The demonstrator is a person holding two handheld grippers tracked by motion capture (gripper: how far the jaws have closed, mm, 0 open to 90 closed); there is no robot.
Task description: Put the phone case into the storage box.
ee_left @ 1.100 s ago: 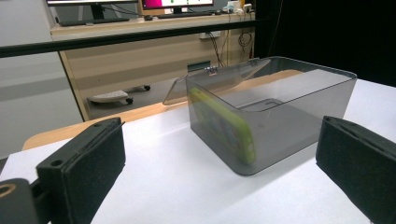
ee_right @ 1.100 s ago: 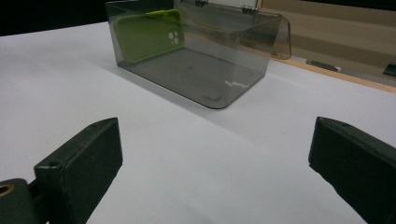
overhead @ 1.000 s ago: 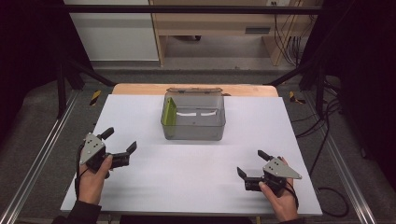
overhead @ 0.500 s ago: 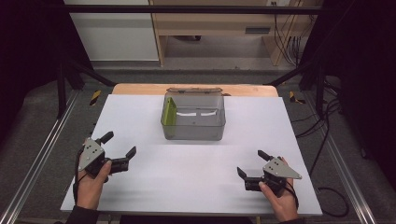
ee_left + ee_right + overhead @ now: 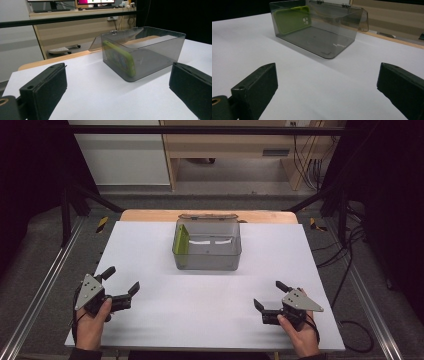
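Note:
A smoky clear plastic box [image 5: 220, 255] stands at the middle of the white table [image 5: 200, 310], its hinged lid folded open behind it. A green-cased phone [image 5: 181, 240] leans on edge against the box's left wall. My left gripper [image 5: 121, 279] is held open near the front left, with nothing between its jaws. My right gripper [image 5: 268, 295] is open and empty near the front right. From the left gripper [image 5: 117, 92] the box [image 5: 155, 52] and phone [image 5: 120, 58] lie ahead. From the right gripper [image 5: 327, 90] the box [image 5: 322, 40] shows the phone [image 5: 292, 21] at its far left.
A wooden strip [image 5: 145, 215] runs along the table's far edge. Metal frame rails [image 5: 40, 290] flank the table on both sides, and cables [image 5: 345, 265] hang at the right. Bare white surface lies between both grippers and the box.
My left gripper has drifted a little toward the near edge of the table. The right gripper and the box have stayed put.

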